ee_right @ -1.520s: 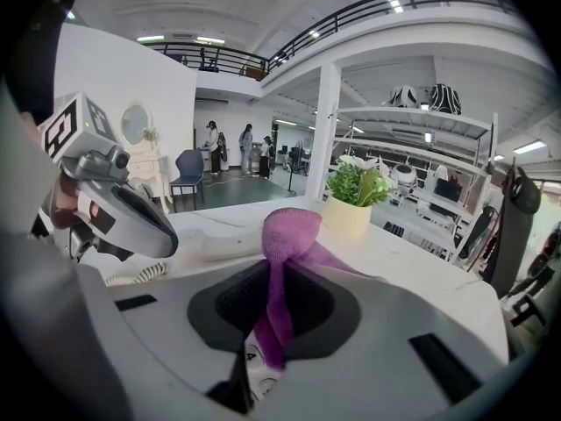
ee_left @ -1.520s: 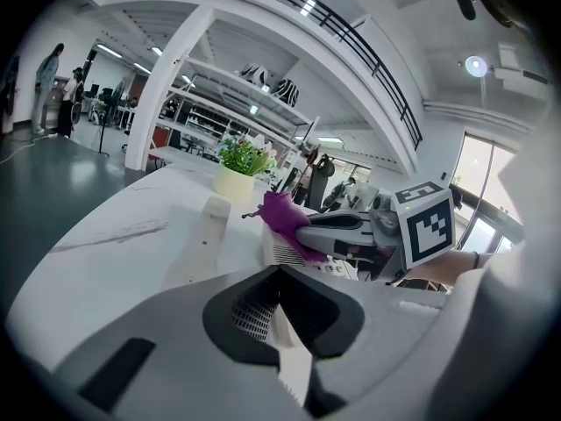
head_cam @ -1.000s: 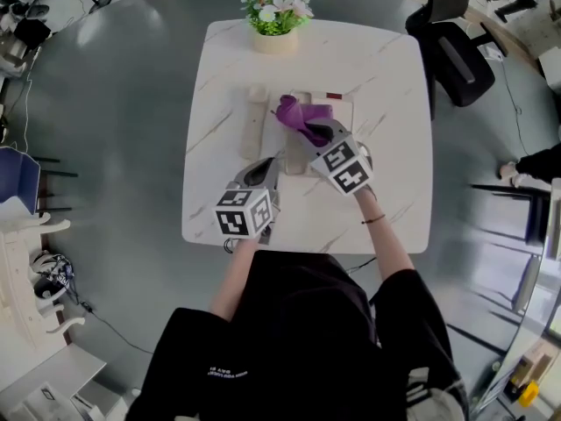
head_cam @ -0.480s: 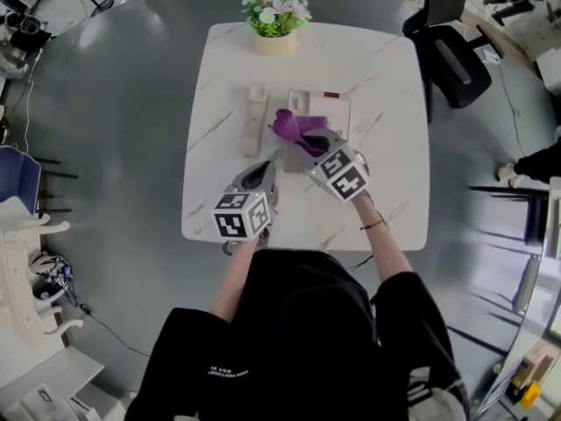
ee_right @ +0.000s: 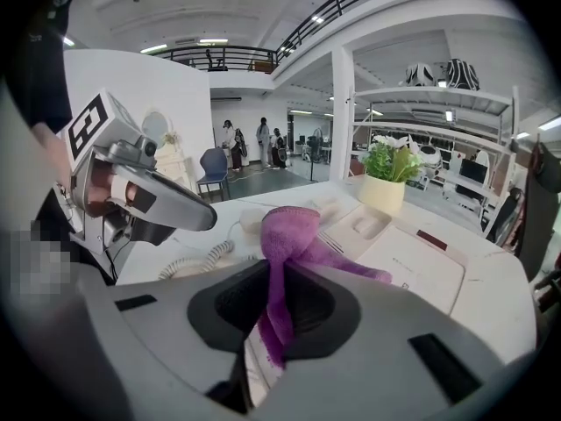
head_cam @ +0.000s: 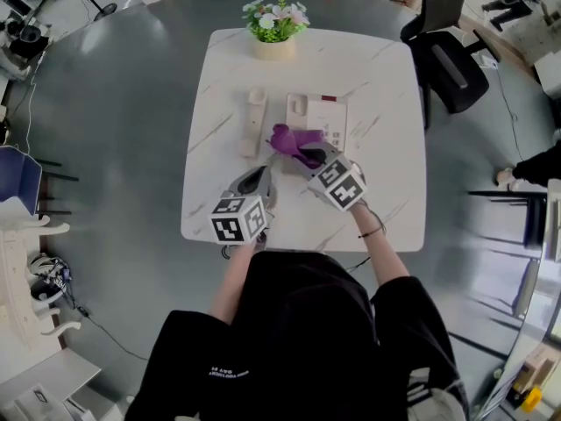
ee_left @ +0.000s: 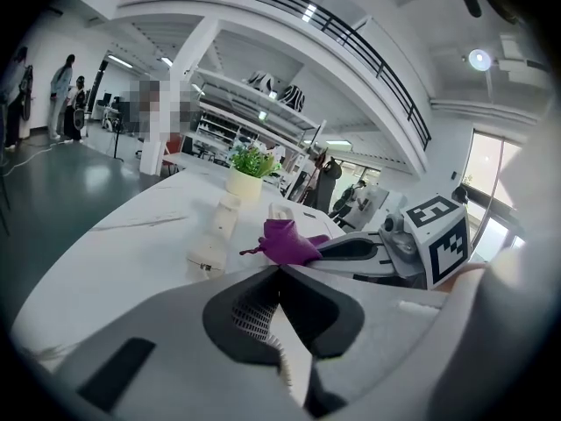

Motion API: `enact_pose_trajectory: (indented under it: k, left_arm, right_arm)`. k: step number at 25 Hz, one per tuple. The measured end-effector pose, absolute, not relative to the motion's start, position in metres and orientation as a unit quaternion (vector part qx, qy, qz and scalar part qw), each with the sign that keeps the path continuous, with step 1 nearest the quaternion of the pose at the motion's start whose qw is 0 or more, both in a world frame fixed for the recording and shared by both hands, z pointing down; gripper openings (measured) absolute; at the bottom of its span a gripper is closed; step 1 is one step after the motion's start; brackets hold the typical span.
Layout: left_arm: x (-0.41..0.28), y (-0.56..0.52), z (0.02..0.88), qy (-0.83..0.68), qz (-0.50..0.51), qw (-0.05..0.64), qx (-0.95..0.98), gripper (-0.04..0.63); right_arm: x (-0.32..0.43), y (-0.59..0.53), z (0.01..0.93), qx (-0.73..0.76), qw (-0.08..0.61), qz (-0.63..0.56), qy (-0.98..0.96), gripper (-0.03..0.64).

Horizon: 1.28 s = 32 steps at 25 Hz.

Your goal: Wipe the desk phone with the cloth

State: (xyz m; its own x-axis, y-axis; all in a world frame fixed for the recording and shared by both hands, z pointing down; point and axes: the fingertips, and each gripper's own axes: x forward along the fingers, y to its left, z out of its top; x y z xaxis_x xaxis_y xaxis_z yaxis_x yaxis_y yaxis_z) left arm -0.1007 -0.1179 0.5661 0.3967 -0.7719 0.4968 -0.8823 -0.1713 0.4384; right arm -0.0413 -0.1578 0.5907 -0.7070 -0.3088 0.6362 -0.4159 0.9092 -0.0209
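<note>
Bright, even overhead light; soft shadows; both gripper views fisheye-warped, corners dark.

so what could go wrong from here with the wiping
The cloth is pinched by a thin strip in the right gripper, so it may slip out on a firm stroke. The coiled cord lies close beside the jaws; a pass could snag it and tug the handset. The left gripper is shut and off the phone base, which might slide.

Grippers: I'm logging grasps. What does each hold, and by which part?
The right gripper is shut on the purple cloth, pinching a bunched fold. The left gripper is shut and empty.
</note>
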Motion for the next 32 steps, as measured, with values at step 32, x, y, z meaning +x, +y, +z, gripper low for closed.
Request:
enact_pose_trajectory:
  k: [32]
  left_arm:
    - [-0.131,-0.109,0.544,-0.593,0.066,0.313,0.739,-0.002]
  right_arm:
    - [-0.040,-0.112,0.594,0.126,0.323,0.167,-0.923,0.034]
